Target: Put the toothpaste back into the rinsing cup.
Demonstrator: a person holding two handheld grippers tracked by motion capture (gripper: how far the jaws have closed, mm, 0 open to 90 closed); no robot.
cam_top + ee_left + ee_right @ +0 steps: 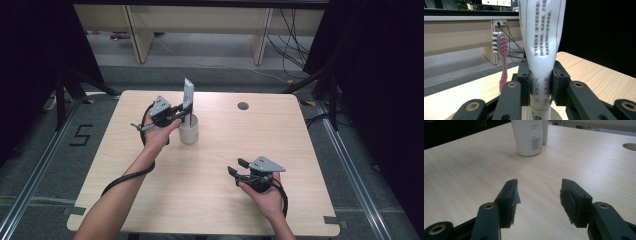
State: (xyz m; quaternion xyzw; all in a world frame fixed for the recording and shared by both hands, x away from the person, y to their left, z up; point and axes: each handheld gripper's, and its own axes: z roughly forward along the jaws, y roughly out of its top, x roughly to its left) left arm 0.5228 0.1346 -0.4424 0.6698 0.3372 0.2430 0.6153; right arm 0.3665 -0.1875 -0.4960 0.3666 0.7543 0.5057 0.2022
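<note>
A white toothpaste tube stands upright, and my left gripper is shut on its lower part, both pads pressing into it. In the high view the tube rises above a white mug at the back left of the table, with the left gripper just over the mug's mouth. The tube's lower end is hidden. A pink and grey toothbrush sticks up out of the mug, bristles to the left. My right gripper rests low at the front right, open and holding nothing. Its view has the mug straight ahead of the right gripper.
The light wooden table has a round cable hole near its back edge. Bare tabletop lies between my right gripper and the mug. Desks and loose cables stand on the floor beyond the table.
</note>
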